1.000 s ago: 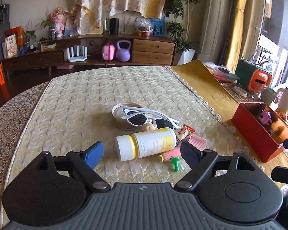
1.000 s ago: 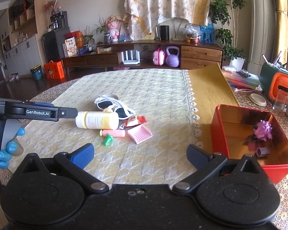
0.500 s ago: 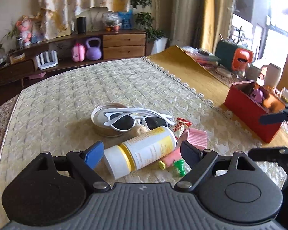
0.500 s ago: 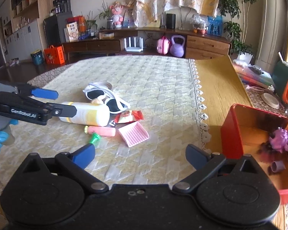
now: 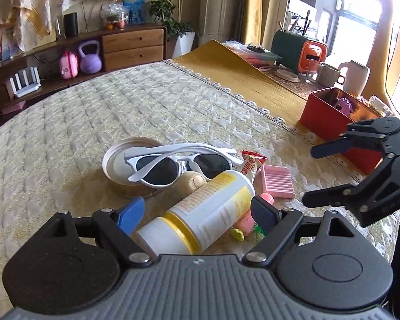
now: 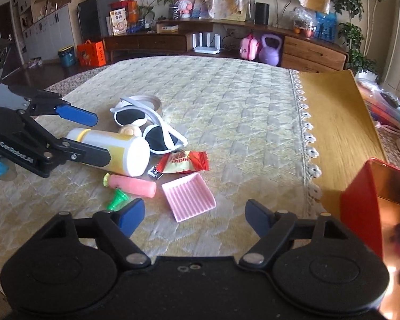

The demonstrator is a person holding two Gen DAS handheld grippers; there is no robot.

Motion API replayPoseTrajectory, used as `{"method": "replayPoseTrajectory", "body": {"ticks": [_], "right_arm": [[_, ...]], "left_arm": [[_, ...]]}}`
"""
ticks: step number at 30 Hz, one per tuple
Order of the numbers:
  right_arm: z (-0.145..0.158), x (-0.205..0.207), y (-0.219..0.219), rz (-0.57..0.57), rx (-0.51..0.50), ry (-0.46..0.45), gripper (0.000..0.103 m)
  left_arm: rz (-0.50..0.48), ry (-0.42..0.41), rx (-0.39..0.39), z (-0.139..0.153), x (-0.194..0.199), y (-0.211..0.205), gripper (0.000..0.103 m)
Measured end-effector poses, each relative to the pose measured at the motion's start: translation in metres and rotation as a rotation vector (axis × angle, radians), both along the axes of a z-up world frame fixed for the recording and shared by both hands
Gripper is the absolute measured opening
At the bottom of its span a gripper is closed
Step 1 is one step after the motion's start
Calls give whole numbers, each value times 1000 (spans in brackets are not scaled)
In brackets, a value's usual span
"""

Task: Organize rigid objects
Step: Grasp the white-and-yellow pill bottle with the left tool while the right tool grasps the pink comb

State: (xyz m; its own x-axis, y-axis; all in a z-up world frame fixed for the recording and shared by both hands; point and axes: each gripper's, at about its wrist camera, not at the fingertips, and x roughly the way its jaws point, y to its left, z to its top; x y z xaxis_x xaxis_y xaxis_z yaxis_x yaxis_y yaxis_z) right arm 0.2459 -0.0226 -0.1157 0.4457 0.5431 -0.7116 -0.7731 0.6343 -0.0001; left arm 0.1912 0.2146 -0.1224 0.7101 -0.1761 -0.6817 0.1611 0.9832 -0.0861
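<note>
Bottle (image 5: 205, 213) between spread left tool (image 5: 197, 213) fingers; untouched

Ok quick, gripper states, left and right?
Left gripper: open, fingers either side of the white-and-yellow bottle, not gripping.
Right gripper: open, holding nothing.

The left hand-held gripper (image 5: 197, 214) has closed in on the bottle (image 5: 200, 214): a second ago it stood short of the cap, and now its spread fingers straddle the bottle, blue pad beside the cap end. The right hand-held gripper (image 6: 193, 213) has swung toward the bottle too, so the red box (image 6: 365, 205) has slid to the frame edge and the pink tray (image 6: 189, 197) lies nearer its fingers.
</note>
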Motion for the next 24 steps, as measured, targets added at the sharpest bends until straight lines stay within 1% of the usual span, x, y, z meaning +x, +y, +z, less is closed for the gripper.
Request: {"method": "replayPoseTrajectory", "body": {"ticks": [6,11,18,24], "right_arm": [[-8,9,7,20,-17,10,77],[-12,14,11,35,-19,16,75],[-19,16,16,50,-27,9,67],[-17,12,15,64,-22,3,49]], "left_arm": [[-38,27,-30,-8,7,3,87],[-48,37,-85,-10,11,11,87],[-73,38,-120,-8,6,11,87],[-103,25,-128,0,-7,5,86]]}}
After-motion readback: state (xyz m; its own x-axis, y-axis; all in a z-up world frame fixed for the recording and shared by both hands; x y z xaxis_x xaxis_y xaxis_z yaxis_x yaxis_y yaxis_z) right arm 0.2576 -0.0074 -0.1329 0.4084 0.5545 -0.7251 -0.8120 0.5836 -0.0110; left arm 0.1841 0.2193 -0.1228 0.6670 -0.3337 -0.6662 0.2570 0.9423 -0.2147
